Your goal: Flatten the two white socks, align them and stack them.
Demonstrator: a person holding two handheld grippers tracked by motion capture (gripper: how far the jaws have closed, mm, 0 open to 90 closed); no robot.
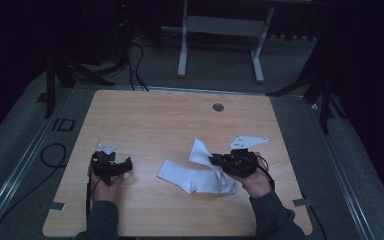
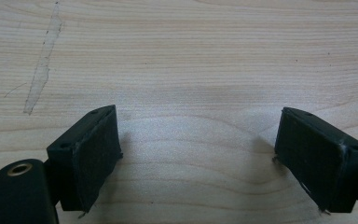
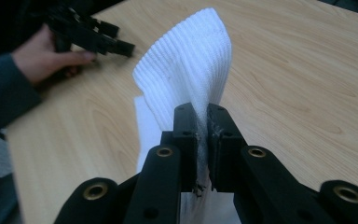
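Centrally, right of middle in the high view, a white sock lies on the wooden surface. The right gripper is clamped on one lifted end; the left gripper rests apart, jaws wide. Soft, light, limp fabric: pinching an edge looks safest.

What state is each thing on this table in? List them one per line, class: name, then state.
White sock: lying on the table, one end lifted and pinched.
Right tool: shut on the sock's ribbed end.
Left tool: open, nothing between its pads, held just above bare wood.
Table: wooden top with a pale scuff mark.
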